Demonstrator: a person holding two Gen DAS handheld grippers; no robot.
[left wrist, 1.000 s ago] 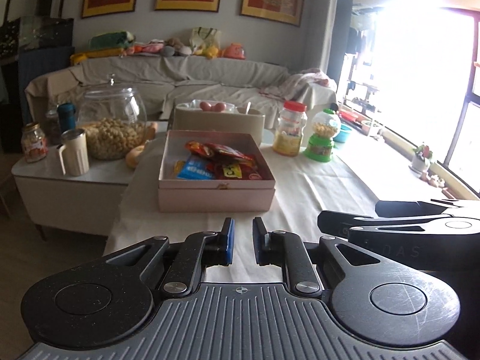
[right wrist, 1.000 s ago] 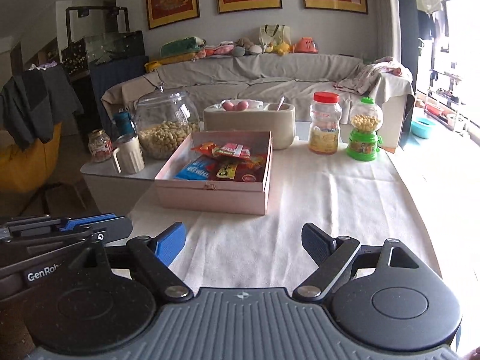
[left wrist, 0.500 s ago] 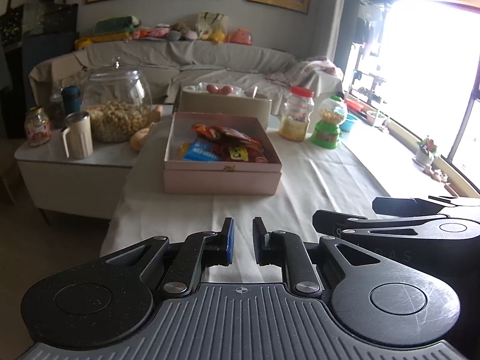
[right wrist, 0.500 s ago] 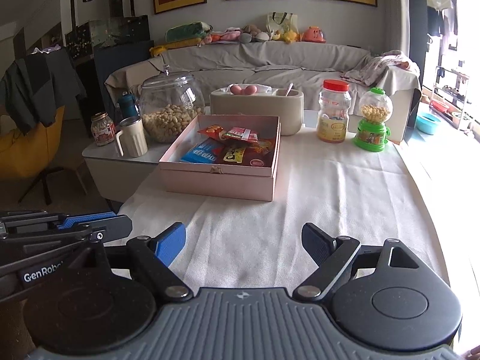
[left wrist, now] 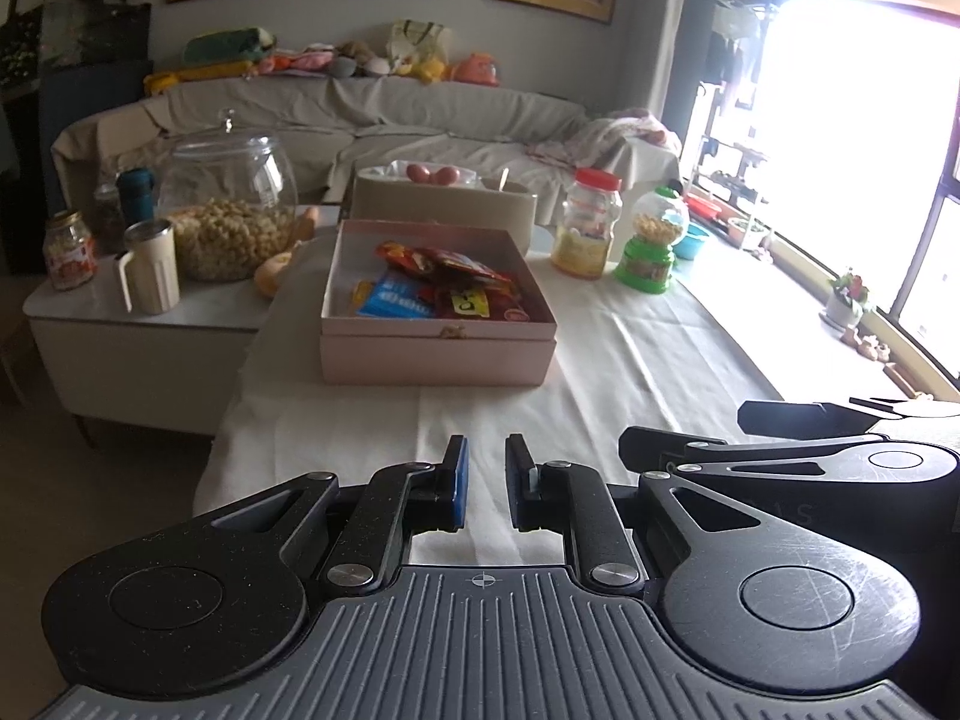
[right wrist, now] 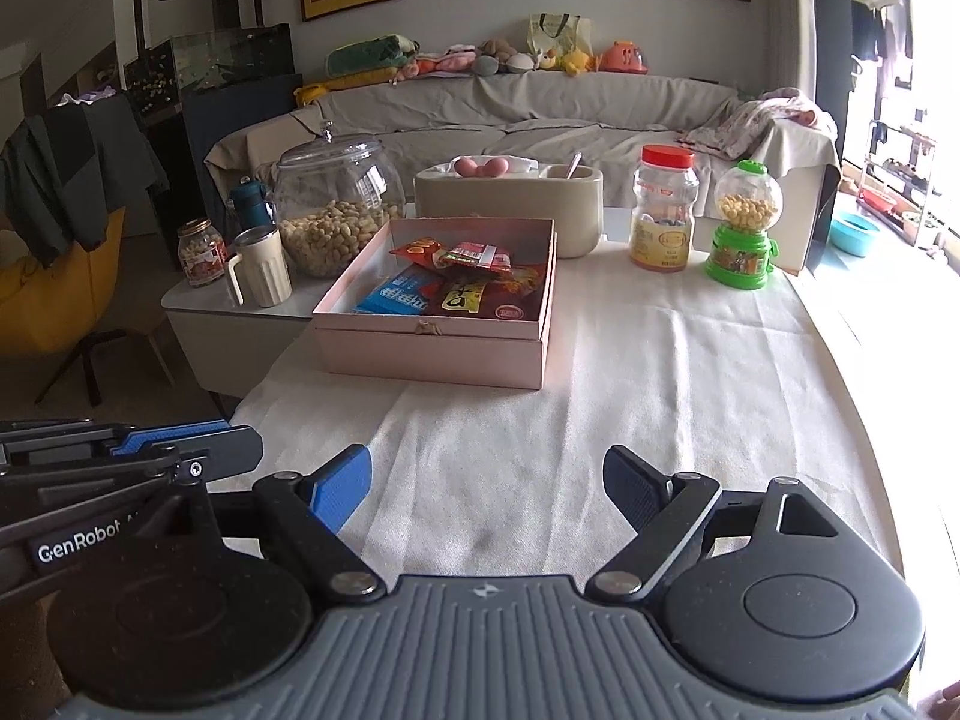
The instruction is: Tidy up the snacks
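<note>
A pink open box (left wrist: 438,354) stands on the white-clothed table (right wrist: 660,390), well ahead of both grippers. Inside it lie several snack packets (right wrist: 462,282), red, blue and yellow. My left gripper (left wrist: 486,450) hovers low over the cloth near the table's front edge. Its jaws are almost together, with a narrow empty gap. Just to its right my right gripper (right wrist: 487,462) stands wide open, with only cloth showing between its fingers. Neither gripper touches the box or a packet.
Behind the box is a beige holder with eggs (right wrist: 510,210). A red-lidded jar (right wrist: 663,210) and a green candy dispenser (right wrist: 741,228) stand to the right. On a lower side table at left are a glass jar of peanuts (right wrist: 336,204) and a cream mug (right wrist: 261,267).
Nothing on the table has moved and both grippers keep the same jaw width. Both views have only dipped a touch.
</note>
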